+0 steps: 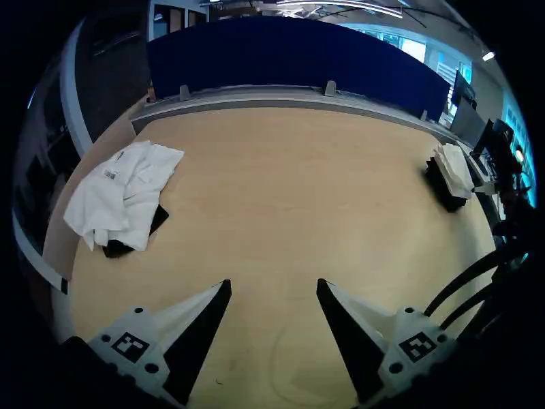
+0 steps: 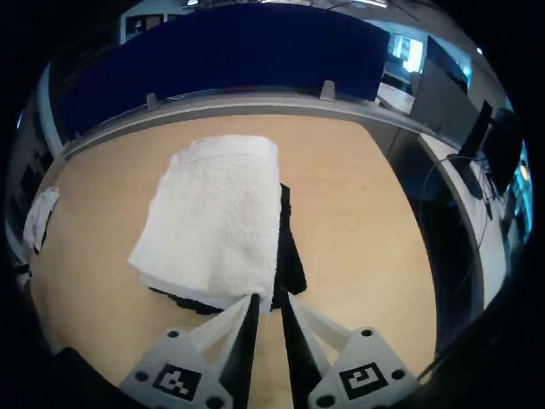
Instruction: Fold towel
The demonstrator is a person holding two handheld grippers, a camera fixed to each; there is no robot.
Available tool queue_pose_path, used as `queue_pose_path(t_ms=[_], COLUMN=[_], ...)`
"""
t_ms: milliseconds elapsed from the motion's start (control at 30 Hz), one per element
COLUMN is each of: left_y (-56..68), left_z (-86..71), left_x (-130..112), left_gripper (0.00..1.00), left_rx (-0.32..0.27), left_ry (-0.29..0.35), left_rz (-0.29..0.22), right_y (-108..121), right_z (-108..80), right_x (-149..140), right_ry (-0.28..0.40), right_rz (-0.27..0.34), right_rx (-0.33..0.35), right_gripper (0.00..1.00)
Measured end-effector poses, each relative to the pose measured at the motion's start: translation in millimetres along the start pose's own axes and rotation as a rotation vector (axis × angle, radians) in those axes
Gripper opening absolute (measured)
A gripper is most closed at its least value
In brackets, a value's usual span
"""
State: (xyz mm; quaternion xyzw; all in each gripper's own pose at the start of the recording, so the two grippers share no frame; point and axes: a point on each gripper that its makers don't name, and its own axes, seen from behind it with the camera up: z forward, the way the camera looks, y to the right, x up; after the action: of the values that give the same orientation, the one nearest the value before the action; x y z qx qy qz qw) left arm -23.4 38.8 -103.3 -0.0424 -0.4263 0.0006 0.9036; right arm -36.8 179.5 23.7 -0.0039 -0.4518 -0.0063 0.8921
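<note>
Black fingers on my right gripper [image 2: 268, 297]; nubbly white towel [image 2: 211, 218], black item [image 2: 291, 262] under it, pale-wood table [image 2: 354, 204], navy screen [image 2: 225, 54].

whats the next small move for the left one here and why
Probably swing the left hand-held gripper toward the crumpled white towel off to its left. It is open over the bare table and holds nothing. That towel lies bunched and unfolded, while the folded towel at the right hand-held gripper already looks done.
</note>
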Motion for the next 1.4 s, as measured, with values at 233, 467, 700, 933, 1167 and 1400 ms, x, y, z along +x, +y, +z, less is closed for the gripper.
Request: queue_pose_path(t_ms=[233, 467, 700, 933, 1167, 1400], left_y=[0.4, 0.8, 0.3, -2.6, -6.3, -10.9], left_z=[-0.4, -1.3, -2.5, -3.2, -2.9, -3.4], left_x=[1, 1, 3, 0, -1, -2], left_gripper=[0.93, 0.93, 0.93, 0.93, 0.93, 0.93], left_rx=[-0.005, -0.007, -0.008, -0.002, 0.007, 0.020], left_ry=[0.001, 0.003, 0.006, 0.006, 0.004, 0.003], left_rz=[-0.002, 0.001, -0.003, -0.008, -0.015, -0.025], right_y=[2, -5, -13, -29, -42, -50], right_z=[-10.4, -18.5, -22.3, -19.6, -10.7, 1.6], right_x=[-1, 9, 28, 48, 73, 98], right_ry=[0.030, 0.087, 0.136, 0.171, 0.198, 0.214], right_rz=[0.007, 0.010, 0.008, -0.008, -0.023, -0.041], right_rx=[-0.013, 0.000, 0.016, 0.041, 0.059, 0.061], right_gripper=[0.46, 0.83, 0.95, 1.00, 1.00, 1.00])
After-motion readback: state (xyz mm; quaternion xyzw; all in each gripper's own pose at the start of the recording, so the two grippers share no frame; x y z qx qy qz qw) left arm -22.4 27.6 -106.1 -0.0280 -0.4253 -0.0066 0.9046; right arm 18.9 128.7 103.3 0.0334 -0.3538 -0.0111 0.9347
